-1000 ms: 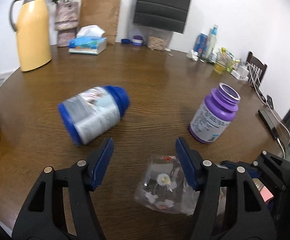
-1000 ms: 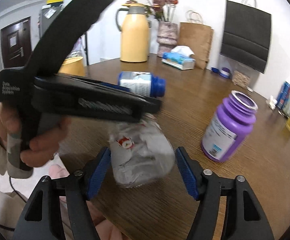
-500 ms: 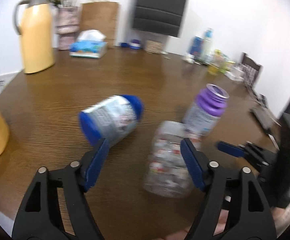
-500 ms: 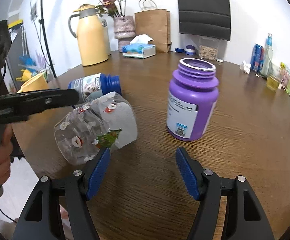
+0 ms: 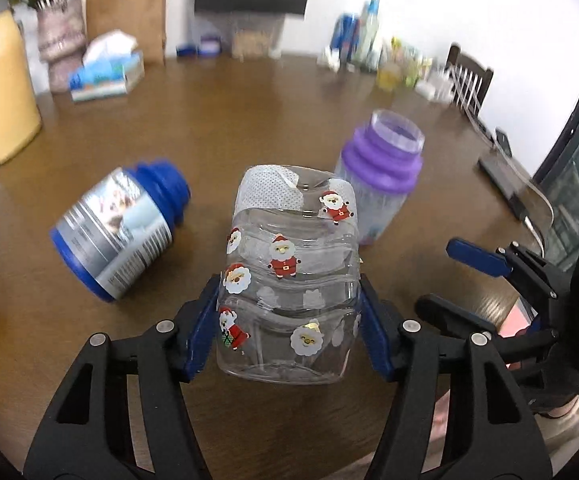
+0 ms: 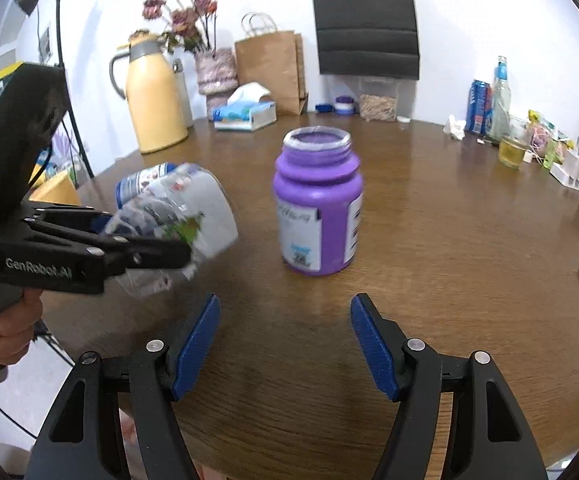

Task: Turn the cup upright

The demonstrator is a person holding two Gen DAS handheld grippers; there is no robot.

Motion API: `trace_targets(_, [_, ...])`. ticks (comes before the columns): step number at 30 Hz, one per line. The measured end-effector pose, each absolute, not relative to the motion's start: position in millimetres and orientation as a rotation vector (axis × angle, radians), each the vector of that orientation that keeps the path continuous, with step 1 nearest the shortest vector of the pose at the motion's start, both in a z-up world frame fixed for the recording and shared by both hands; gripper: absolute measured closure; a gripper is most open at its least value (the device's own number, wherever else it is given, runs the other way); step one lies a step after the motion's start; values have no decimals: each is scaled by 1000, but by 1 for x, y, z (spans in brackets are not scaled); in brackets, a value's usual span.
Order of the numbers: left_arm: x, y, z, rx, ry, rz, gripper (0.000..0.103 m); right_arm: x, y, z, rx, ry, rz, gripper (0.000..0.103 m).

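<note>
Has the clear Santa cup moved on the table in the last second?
Yes. The Santa cup lay near the table edge; now the left tool grips it, lifted and tilted, left of the purple bottle.

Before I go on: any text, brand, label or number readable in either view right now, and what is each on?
"GenRobot.AI": white print on the left gripper, seen from the right wrist.
Purple bottle labels: too blurred to read.
Blue bottle label: too blurred.
Clear cup: Santa stickers only, no words.
Tissue box and cans at the back: too small.
</note>
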State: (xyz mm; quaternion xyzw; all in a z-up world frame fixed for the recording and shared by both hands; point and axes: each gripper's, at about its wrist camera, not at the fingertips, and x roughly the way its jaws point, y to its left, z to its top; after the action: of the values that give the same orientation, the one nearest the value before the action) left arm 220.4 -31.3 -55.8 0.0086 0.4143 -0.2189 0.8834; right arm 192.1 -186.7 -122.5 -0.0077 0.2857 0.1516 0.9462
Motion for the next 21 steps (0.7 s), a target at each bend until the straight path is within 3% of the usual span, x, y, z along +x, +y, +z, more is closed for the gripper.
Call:
trace_targets(7, [225, -8, -6, -5, 621, -379, 44, 205, -193, -46, 5, 422, 384, 30])
trace_targets(9, [230, -3, 11, -7, 524, -343, 44, 219, -189, -12, 62, 375, 481, 17])
trace_targets(11, [233, 0, 27, -18, 436, -347, 44, 232, -177, 15, 111, 362, 599, 17])
trace_targets(15, [240, 0, 47, 16, 334, -308, 43, 274, -159, 50, 202, 393, 780, 17])
trace_targets(21, [255, -2, 55, 53, 211, -243, 43, 345, -141, 53, 373, 535, 897, 18])
